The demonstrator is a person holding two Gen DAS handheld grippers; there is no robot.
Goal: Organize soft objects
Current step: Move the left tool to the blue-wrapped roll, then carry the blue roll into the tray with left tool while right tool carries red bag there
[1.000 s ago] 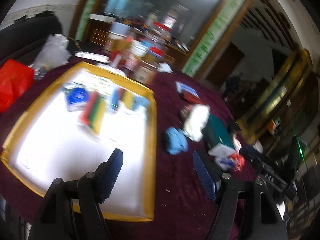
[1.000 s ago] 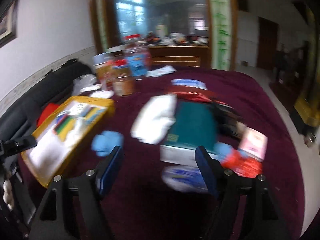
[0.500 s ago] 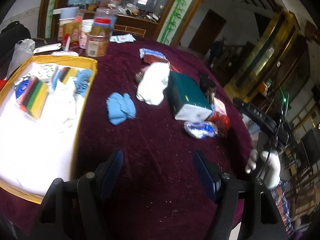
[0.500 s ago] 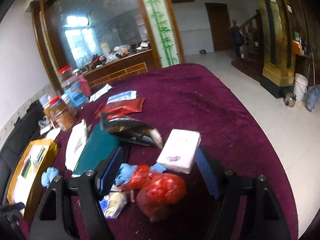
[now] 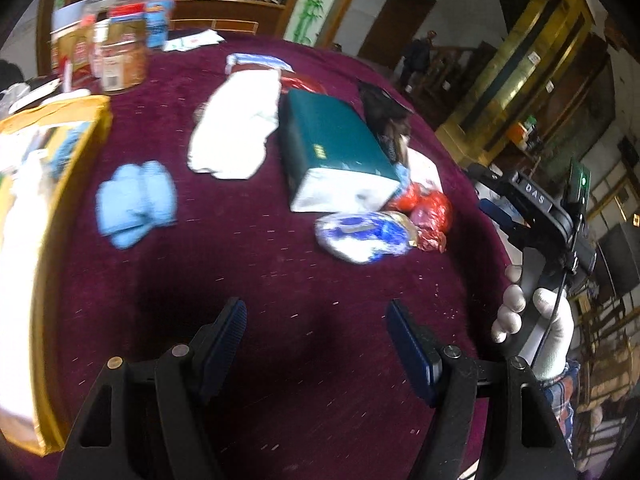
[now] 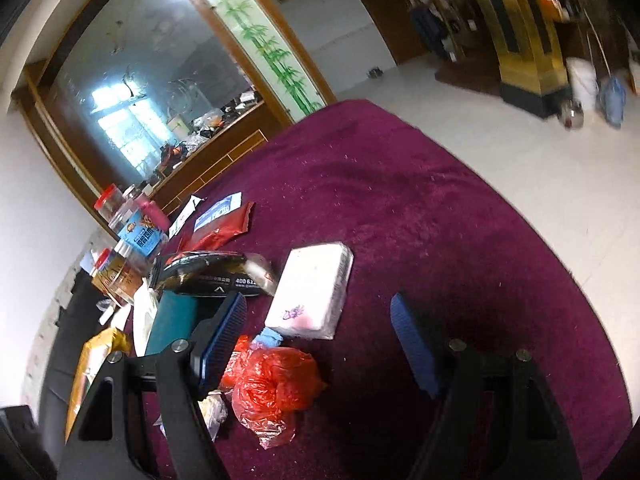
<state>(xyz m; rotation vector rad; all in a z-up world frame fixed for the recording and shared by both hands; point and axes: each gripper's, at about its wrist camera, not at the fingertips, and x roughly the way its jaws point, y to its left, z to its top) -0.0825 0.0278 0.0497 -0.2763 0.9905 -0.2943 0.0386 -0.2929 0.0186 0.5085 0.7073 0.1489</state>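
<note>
Soft things lie on a purple tablecloth (image 5: 280,340). In the left wrist view I see a light blue cloth (image 5: 136,202), a white cloth (image 5: 236,136), a green tissue pack (image 5: 336,152), a blue-white bag (image 5: 364,236) and a red plastic bag (image 5: 430,210). My left gripper (image 5: 316,332) is open and empty above bare cloth. My right gripper (image 6: 320,332) is open and empty, over the red plastic bag (image 6: 276,380) and a white tissue pack (image 6: 312,292). The right gripper's body shows in the left wrist view (image 5: 536,216), held by a gloved hand.
A yellow tray (image 5: 60,216) holding small items sits at the left. Jars (image 5: 120,56) stand at the back. A black pouch (image 6: 212,268) and a red packet (image 6: 224,228) lie behind the tissue packs. The table edge curves at the right (image 6: 560,264).
Both views have swung right. The left gripper moved from over the tray to the middle of the table. The right gripper moved toward the red bag and white tissue pack.
</note>
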